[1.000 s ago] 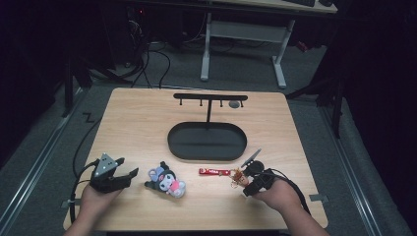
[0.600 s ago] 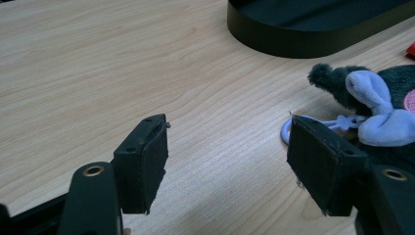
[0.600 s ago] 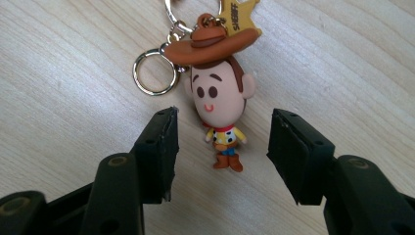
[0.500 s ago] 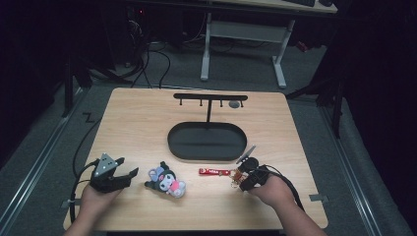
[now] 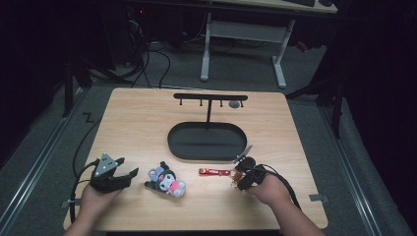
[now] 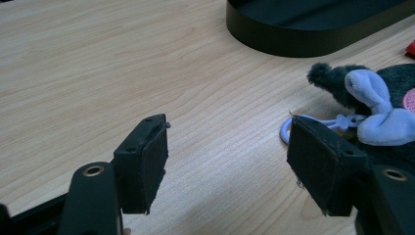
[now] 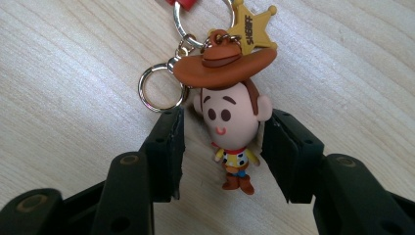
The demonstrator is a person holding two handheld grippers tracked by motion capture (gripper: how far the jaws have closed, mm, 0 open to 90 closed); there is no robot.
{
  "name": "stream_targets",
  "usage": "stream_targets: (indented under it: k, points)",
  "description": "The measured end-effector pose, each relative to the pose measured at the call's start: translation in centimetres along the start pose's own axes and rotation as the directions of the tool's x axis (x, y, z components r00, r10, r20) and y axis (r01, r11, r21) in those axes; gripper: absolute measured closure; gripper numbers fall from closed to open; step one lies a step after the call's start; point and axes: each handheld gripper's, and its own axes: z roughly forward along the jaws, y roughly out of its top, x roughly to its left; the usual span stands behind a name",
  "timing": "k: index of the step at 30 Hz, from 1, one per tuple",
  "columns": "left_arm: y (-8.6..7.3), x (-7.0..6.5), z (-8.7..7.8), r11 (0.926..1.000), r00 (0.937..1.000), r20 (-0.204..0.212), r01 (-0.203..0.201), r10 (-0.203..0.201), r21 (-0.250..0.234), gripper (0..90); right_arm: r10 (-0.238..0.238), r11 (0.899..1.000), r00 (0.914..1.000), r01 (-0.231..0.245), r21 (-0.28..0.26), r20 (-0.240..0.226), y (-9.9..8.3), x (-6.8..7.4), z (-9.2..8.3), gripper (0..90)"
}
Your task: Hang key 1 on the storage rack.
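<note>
My right gripper [image 7: 220, 147] jaws have just been closing around the cowboy keychain [image 7: 230, 122] at frame centre, not yet clamped; left gripper [image 6: 227, 161] gapes idle.

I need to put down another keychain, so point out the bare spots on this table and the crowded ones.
Free: the wood left of the black oval tray, up to the table edge, and the strip right of the tray. The far corners beside the hook rack are bare too. Crowded: the near edge, where the plush keychain, red strap, cowboy figure keychain and both tools sit.
</note>
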Motion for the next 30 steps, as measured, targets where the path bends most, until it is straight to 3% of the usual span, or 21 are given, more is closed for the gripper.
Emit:
stream_targets:
  k: [8,17,30]
  points:
    - [0.00,-0.02,0.00,1.0000,1.0000,0.000,-0.001,0.001,0.002,31.8,0.012,1.000,0.9999,-0.012,-0.004,-0.008,0.09,0.01,0.15,54.9]
    - [-0.01,-0.02,0.04,1.0000,1.0000,0.002,-0.003,0.003,0.006,31.8,0.026,1.000,0.9994,-0.026,-0.006,-0.024,-0.01,-0.18,0.05,65.5]
    - [-0.02,-0.05,0.07,1.0000,1.0000,0.006,-0.003,0.003,0.009,31.8,0.028,1.000,0.9994,-0.028,-0.010,-0.020,-0.08,-0.07,-0.03,66.0]
